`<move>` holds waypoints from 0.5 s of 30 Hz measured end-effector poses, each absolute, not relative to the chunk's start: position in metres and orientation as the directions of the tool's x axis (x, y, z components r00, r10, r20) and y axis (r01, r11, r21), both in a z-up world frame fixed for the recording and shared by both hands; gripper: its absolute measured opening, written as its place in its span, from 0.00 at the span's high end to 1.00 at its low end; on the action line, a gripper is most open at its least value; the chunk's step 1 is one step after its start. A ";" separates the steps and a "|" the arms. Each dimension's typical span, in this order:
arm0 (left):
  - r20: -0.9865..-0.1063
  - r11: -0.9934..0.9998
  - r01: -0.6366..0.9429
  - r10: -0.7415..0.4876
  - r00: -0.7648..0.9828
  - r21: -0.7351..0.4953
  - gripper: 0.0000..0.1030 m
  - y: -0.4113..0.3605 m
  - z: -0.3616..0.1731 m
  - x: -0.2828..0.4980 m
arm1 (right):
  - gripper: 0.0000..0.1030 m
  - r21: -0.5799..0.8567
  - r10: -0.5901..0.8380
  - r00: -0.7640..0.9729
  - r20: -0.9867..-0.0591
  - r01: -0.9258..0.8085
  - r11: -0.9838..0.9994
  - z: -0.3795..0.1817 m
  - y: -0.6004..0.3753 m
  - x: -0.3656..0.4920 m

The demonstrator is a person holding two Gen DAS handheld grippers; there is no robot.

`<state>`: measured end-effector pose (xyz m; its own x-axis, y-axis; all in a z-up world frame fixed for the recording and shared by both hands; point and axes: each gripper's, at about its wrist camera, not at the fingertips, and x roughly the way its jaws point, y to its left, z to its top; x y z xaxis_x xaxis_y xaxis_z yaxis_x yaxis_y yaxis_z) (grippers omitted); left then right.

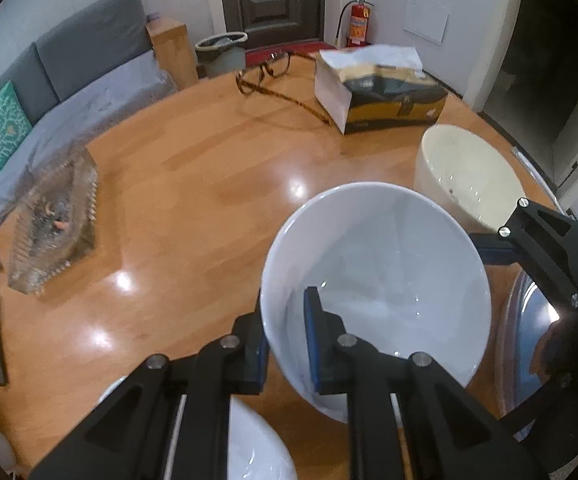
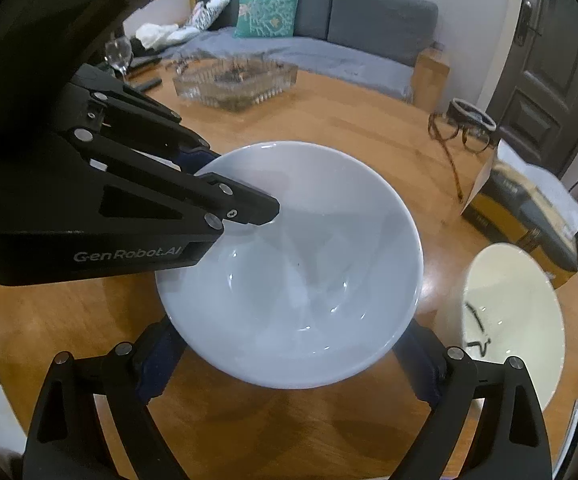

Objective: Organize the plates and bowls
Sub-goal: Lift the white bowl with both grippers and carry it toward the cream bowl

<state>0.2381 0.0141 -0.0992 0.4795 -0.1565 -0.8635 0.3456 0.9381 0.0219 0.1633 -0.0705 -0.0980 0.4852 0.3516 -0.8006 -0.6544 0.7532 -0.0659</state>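
Observation:
My left gripper (image 1: 287, 336) is shut on the near rim of a white bowl (image 1: 385, 276), one pad inside and one outside, holding it above the wooden table (image 1: 193, 184). In the right wrist view the same bowl (image 2: 297, 268) fills the middle, with the left gripper (image 2: 225, 184) clamped on its left rim. My right gripper (image 2: 289, 372) is open, its fingers wide apart below the bowl. It also shows at the right edge of the left wrist view (image 1: 529, 240). A cream bowl (image 1: 469, 176) sits to the right, also in the right wrist view (image 2: 513, 320).
Another white dish (image 1: 257, 448) lies under the left gripper and a glass plate (image 1: 529, 352) at the right. A tissue box (image 1: 381, 92), glasses (image 1: 261, 76) and a glass ashtray (image 1: 53, 220) stand on the table. A wine glass (image 2: 119, 56) is at the far left.

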 end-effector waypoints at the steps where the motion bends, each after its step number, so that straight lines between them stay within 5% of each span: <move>1: -0.858 0.940 0.342 -0.155 0.489 0.025 0.87 0.014 -0.093 0.236 | 0.12 -0.065 0.356 0.489 -0.796 -0.654 0.753 -0.095 -0.071 0.162; 15: -0.795 0.930 0.363 -0.176 0.581 0.059 0.87 -0.025 -0.025 0.230 | 0.12 -0.086 0.382 0.588 -0.713 -0.614 0.785 -0.038 -0.108 0.146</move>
<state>0.2303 -0.0249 -0.0253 0.5807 -0.1760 -0.7949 0.3627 0.9300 0.0591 0.1459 -0.1077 -0.0384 0.5878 0.3818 -0.7132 -0.6141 0.7845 -0.0861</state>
